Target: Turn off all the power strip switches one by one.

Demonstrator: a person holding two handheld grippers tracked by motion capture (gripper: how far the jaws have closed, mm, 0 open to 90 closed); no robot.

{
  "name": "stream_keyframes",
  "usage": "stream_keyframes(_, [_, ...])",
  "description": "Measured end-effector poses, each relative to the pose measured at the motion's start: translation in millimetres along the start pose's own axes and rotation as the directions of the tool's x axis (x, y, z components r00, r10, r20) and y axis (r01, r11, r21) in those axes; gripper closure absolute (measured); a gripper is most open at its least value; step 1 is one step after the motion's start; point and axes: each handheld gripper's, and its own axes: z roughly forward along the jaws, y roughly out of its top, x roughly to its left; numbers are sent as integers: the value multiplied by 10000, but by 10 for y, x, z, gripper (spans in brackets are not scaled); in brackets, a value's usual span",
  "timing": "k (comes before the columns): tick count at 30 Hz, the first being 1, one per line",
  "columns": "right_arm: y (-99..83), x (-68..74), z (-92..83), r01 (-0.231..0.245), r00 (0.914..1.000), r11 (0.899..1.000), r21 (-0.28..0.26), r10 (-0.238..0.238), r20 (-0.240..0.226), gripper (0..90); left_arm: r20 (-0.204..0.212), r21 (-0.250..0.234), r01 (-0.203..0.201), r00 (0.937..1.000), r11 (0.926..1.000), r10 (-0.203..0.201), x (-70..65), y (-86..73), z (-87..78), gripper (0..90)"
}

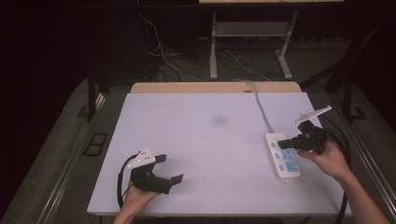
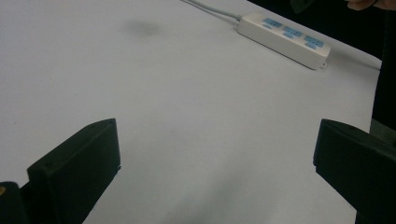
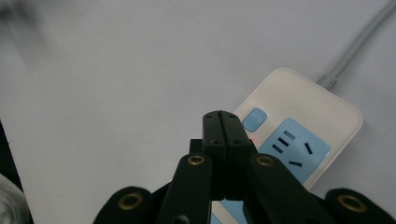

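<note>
The power strip (image 1: 283,156) lies flat on the white tabletop (image 1: 205,140) at about 4 o'clock from the tabletop's centre, near the right edge, its long axis running roughly 11 to 5 o'clock and its grey cord (image 1: 261,108) leading off toward 12 o'clock over the far edge. The right gripper (image 1: 286,143) comes in from 3 o'clock, held nearly level in the right hand (image 1: 329,158), whose forearm rises from the bottom right corner; the grey plate on top tilts up toward 1 o'clock. Its fingers are pressed together with nothing between them, and in the right gripper view (image 3: 223,122) their tips hang over the strip's far end, just beside the small blue switch (image 3: 255,119) and a red light (image 3: 253,140), above the first blue socket (image 3: 294,149); whether the tips touch the strip cannot be told. The left gripper (image 1: 169,169) sits at about 7 o'clock, well apart from the strip, resting low over the near edge in the left hand (image 1: 135,198), wrist coming up from the bottom, pointing toward 3 o'clock. Its fingers stand wide apart and hold nothing; in the left gripper view (image 2: 215,154) bare tabletop shows between them, with the strip (image 2: 285,37) far off at 1 o'clock.
</note>
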Motion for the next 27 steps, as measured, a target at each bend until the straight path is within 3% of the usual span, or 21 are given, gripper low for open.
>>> stream_keyframes(15, [189,-43,-49,97,9998,9999,48,-98,196,899,-2,-19,28,10000,10000,-28,5,-1,-3,0])
stream_keyframes(27, [277,-91,10,146,9996,9998,100,-148,237,898,7,-88,73,10000,9999,-73,16,-1,-12,0])
